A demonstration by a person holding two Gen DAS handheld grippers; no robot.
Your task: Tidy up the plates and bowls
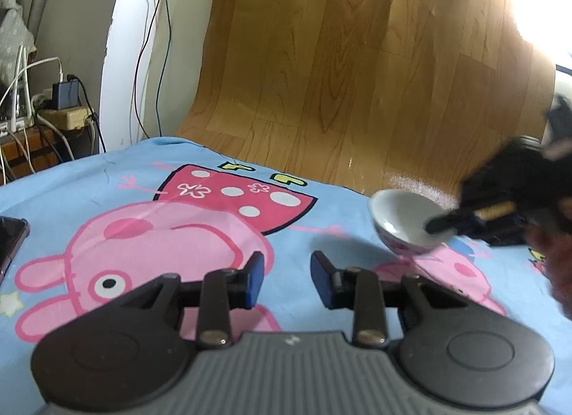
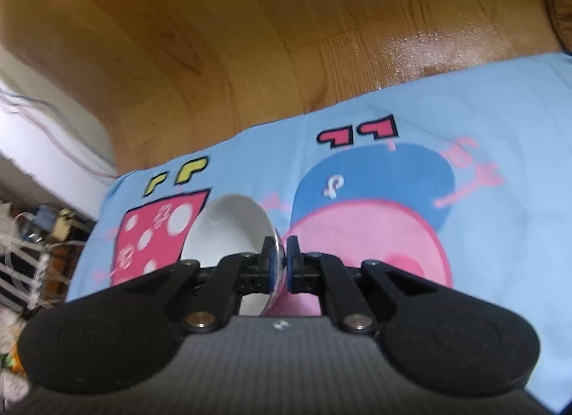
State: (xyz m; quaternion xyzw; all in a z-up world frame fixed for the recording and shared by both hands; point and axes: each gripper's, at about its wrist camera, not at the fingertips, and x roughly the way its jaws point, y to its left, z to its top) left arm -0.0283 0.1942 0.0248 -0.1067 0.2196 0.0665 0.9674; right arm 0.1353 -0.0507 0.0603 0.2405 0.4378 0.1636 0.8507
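Observation:
A small white bowl [image 1: 404, 221] with a pink flower pattern outside hangs tilted above the blue cartoon cloth [image 1: 107, 179]. My right gripper [image 1: 443, 223] is shut on the bowl's rim; in the right wrist view the bowl [image 2: 228, 229] sits left of the gripper [image 2: 282, 261], its wall pinched between the blue pads [image 2: 294, 264]. My left gripper [image 1: 286, 277] is open and empty, low over the cloth, left of and nearer than the bowl. No plates show.
A wood-pattern sheet [image 1: 357, 75] curves up behind the cloth. A dark phone-like object [image 1: 10, 239] lies at the cloth's left edge. Cables and a power strip [image 1: 64, 118] sit off the table's left side.

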